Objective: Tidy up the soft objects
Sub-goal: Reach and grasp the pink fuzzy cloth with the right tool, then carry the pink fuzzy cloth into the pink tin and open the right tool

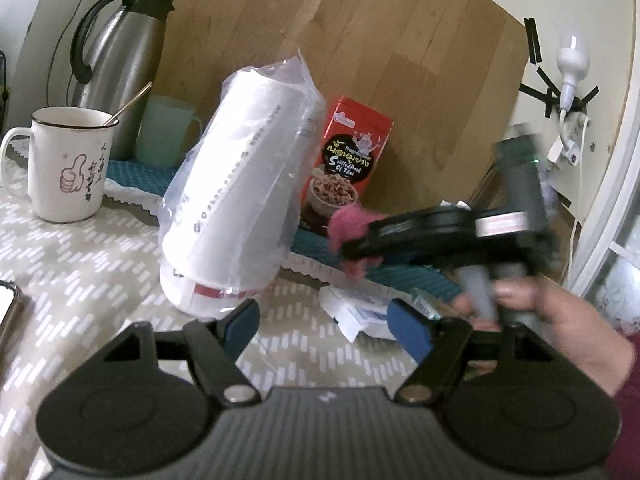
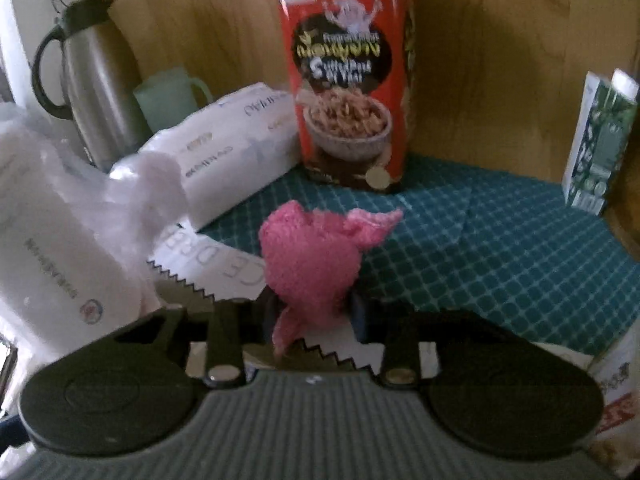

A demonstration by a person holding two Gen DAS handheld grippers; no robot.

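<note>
My right gripper [image 2: 312, 312] is shut on a pink knitted cloth [image 2: 310, 264] and holds it above the teal checked mat [image 2: 500, 248]. In the left wrist view the right gripper [image 1: 356, 250] comes in from the right with the pink cloth [image 1: 348, 226] bunched at its tips, in front of the red snack box [image 1: 348, 168]. My left gripper [image 1: 324, 320] is open and empty, low over the patterned tablecloth [image 1: 100, 280], just in front of a plastic-wrapped stack of white paper cups [image 1: 248, 184].
A white mug with a spoon [image 1: 66, 164], a steel thermos [image 1: 120, 68] and a green cup [image 1: 164, 132] stand at the back left. A white tissue pack [image 2: 236, 144] and a green carton [image 2: 600, 140] stand on the mat. A wooden board [image 1: 400, 40] backs the table.
</note>
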